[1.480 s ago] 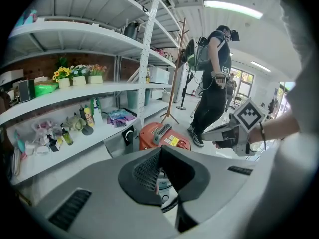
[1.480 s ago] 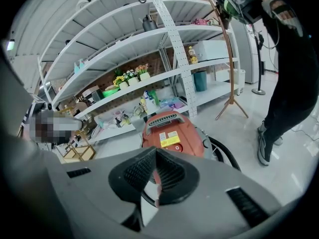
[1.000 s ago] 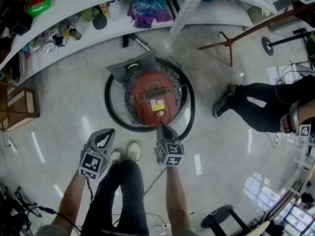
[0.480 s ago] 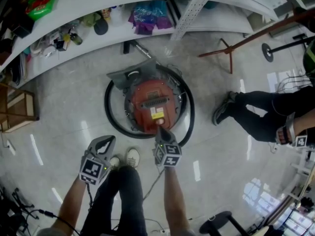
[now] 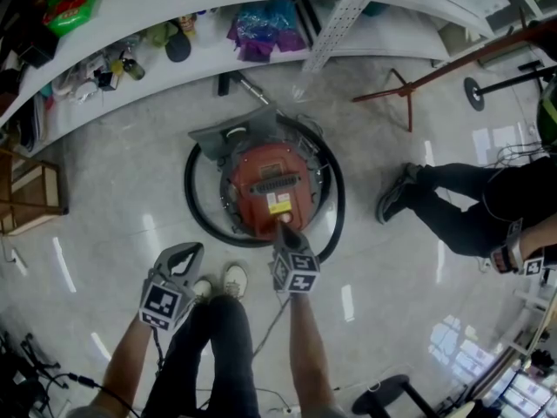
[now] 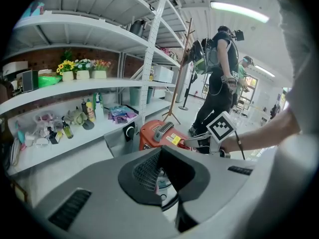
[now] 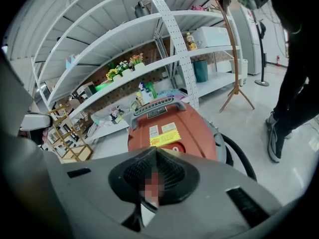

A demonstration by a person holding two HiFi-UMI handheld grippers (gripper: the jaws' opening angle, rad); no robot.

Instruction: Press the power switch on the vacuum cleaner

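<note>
Little has changed from half a second ago: the round red vacuum cleaner (image 5: 271, 181) sits inside its black hose loop (image 5: 196, 207), and the right gripper (image 5: 284, 225), arm stretched forward, keeps its closed jaws at the cleaner's near edge. The left gripper (image 5: 190, 251), jaws together and empty, hangs back near-left of the cleaner

Place: a lab or studio fitted out like a storeroom.
Shelving: long white shelves (image 6: 75, 91) holding bottles (image 6: 89, 111) and flower pots (image 6: 82, 68).
Floor: glossy pale tiles (image 5: 113, 190).
People: another person (image 6: 219, 68) wearing strapped-on gear.
</note>
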